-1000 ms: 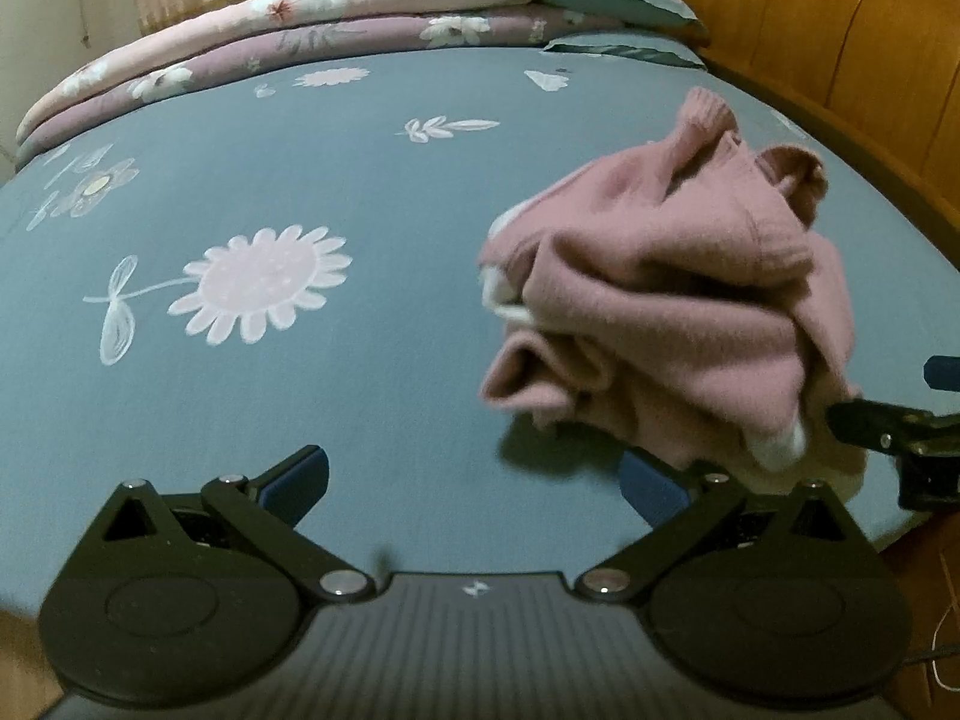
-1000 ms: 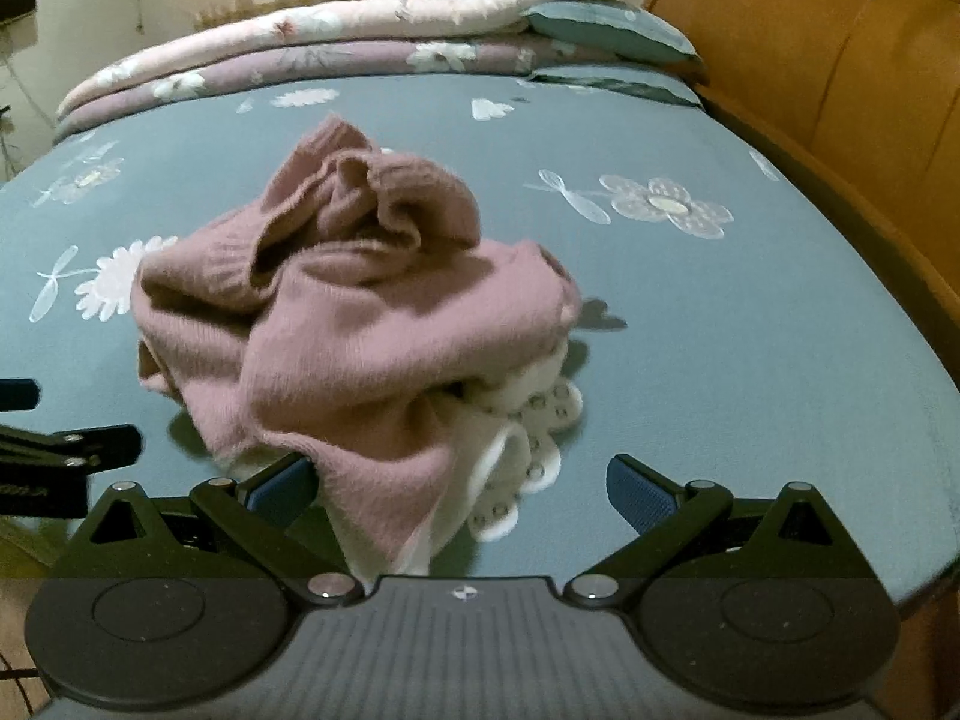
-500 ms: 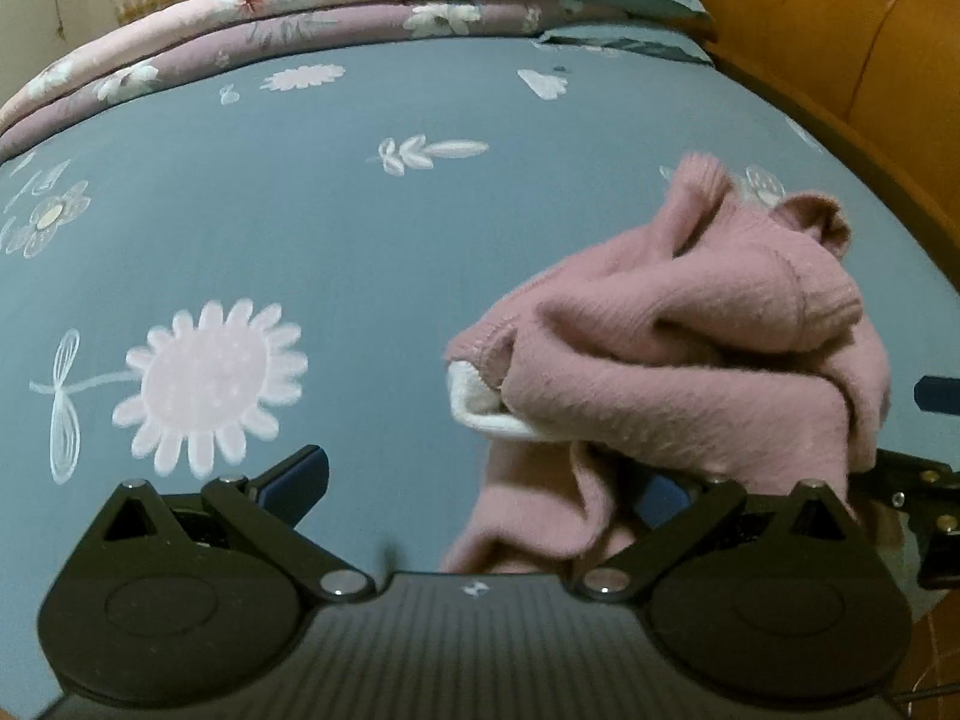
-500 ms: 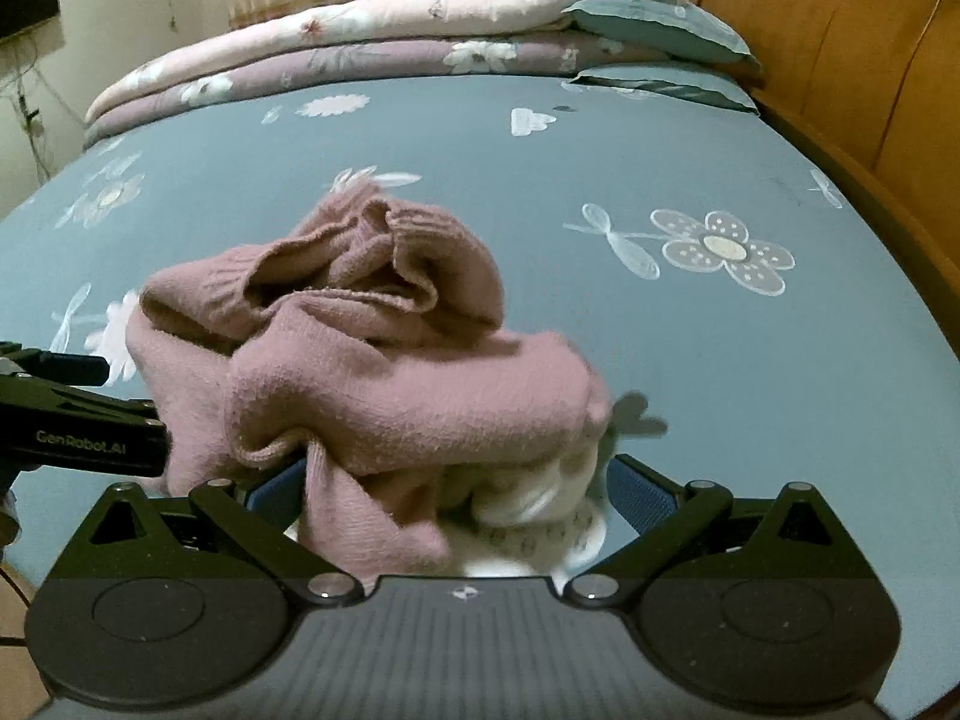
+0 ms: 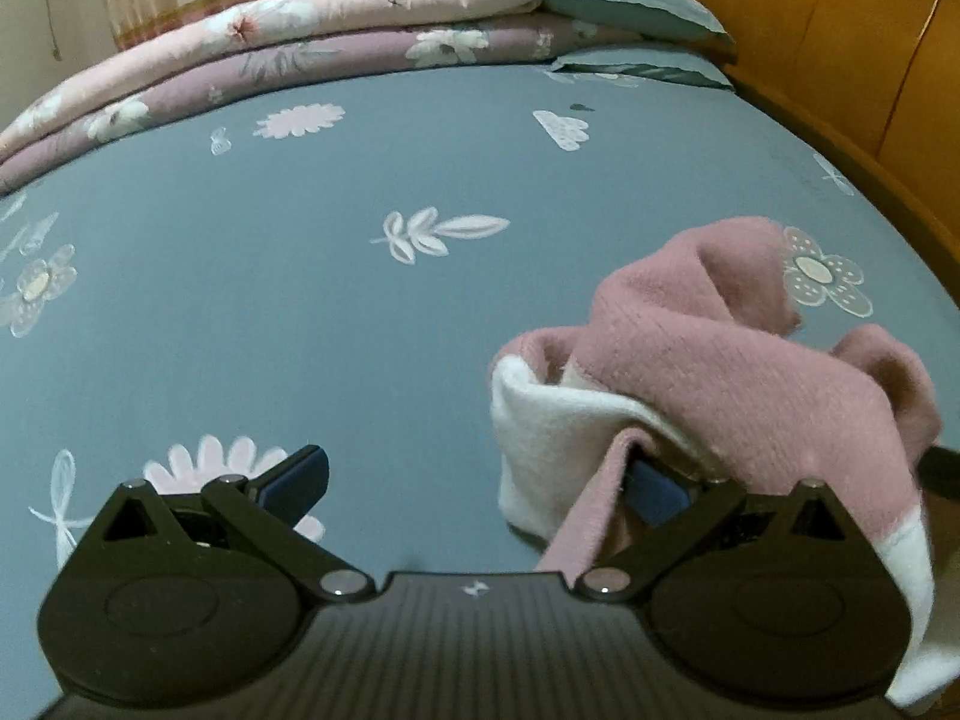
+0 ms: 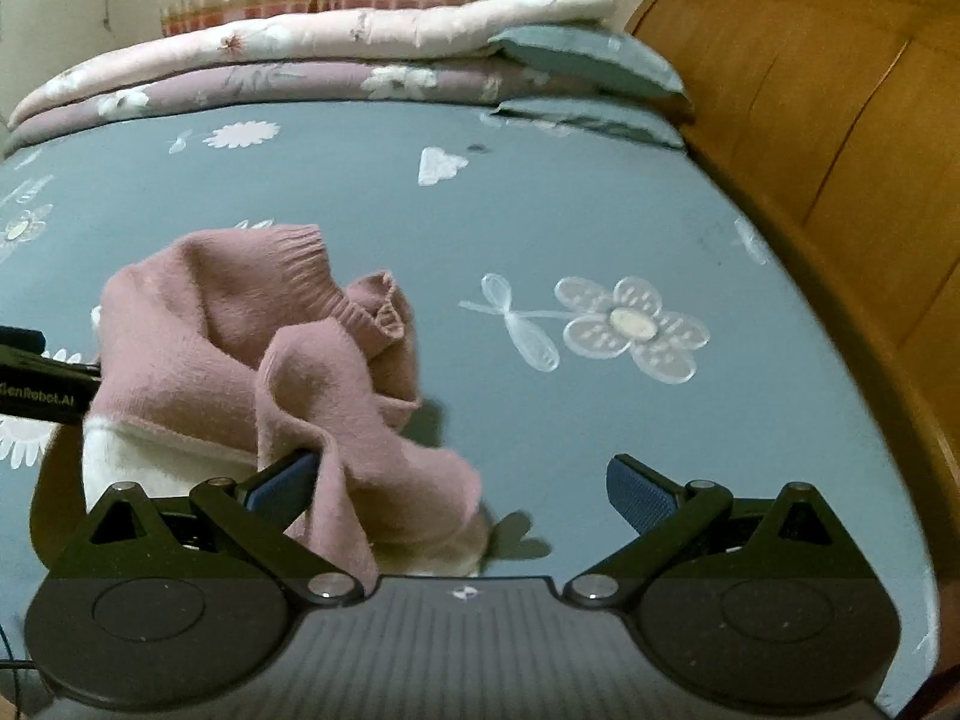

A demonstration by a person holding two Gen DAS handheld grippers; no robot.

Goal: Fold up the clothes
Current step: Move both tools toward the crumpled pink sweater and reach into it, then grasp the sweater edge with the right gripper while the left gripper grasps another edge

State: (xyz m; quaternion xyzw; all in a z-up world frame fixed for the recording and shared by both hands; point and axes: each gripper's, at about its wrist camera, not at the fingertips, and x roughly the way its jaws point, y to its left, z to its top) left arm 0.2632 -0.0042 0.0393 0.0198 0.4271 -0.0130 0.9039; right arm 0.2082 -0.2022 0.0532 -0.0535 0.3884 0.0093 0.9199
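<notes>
A crumpled pink sweater (image 5: 720, 360) with a white lining lies bunched on the blue flowered bedsheet (image 5: 300, 312). In the left wrist view it is at the lower right. My left gripper (image 5: 477, 480) is open, and the fabric drapes over its right finger, hiding the tip. In the right wrist view the sweater (image 6: 240, 348) is at the left, draped over the left finger of my open right gripper (image 6: 459, 483). Nothing is pinched between either pair of fingers. The left gripper (image 6: 36, 384) shows at the left edge of the right wrist view.
Folded floral quilts (image 5: 300, 30) and grey-blue pillows (image 6: 588, 60) are stacked at the far end of the bed. A wooden headboard (image 6: 840, 120) runs along the right side. Open sheet (image 6: 600, 240) stretches ahead of the sweater.
Both grippers have moved in toward the sweater, one from each side. The fabric now hangs over their inner fingers and has bunched up between them.
</notes>
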